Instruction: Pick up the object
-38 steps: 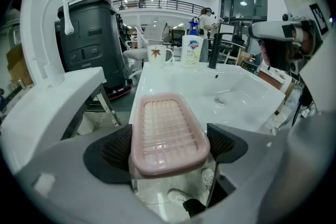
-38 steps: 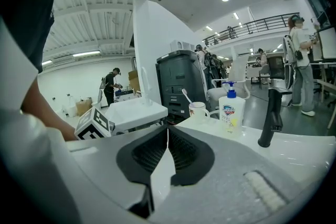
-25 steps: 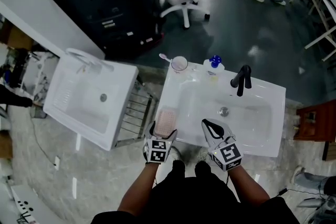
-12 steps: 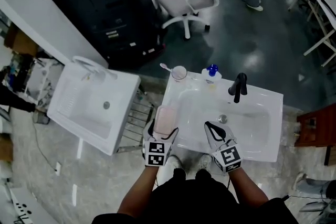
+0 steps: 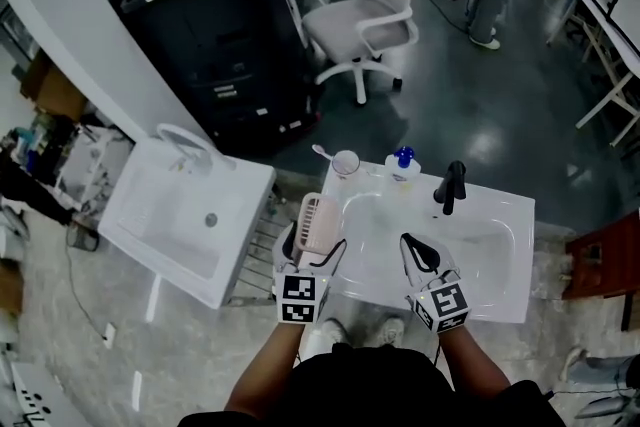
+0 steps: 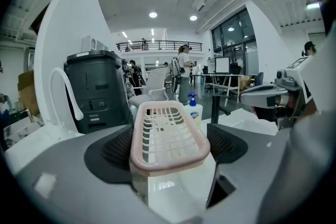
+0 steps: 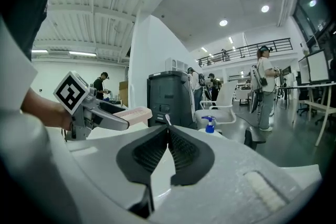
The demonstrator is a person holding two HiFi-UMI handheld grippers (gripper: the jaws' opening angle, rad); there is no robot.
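Note:
A pink slotted soap dish (image 5: 319, 223) (image 6: 169, 136) is held in my left gripper (image 5: 312, 250) (image 6: 169, 147), lifted above the left rim of the white sink (image 5: 500, 285); both jaws press on its sides. The dish (image 7: 132, 114) also shows at the left of the right gripper view, gripped by the left gripper (image 7: 105, 115). My right gripper (image 5: 418, 253) (image 7: 168, 148) hovers over the sink's front part, its jaws closed together with nothing between them.
At the sink's back rim stand a clear cup with a toothbrush (image 5: 345, 162), a blue-topped soap pump bottle (image 5: 404, 165) (image 6: 195, 109) and a black faucet (image 5: 450, 185). A second white basin (image 5: 190, 215) lies to the left, beside a wire rack (image 5: 262, 245). A black cabinet (image 5: 215, 25) and a white office chair (image 5: 370, 5) stand behind.
My left gripper has raised the pink soap dish off the sink's left rim and tilted it up. The right gripper has stayed shut over the basin. The head view has shifted.

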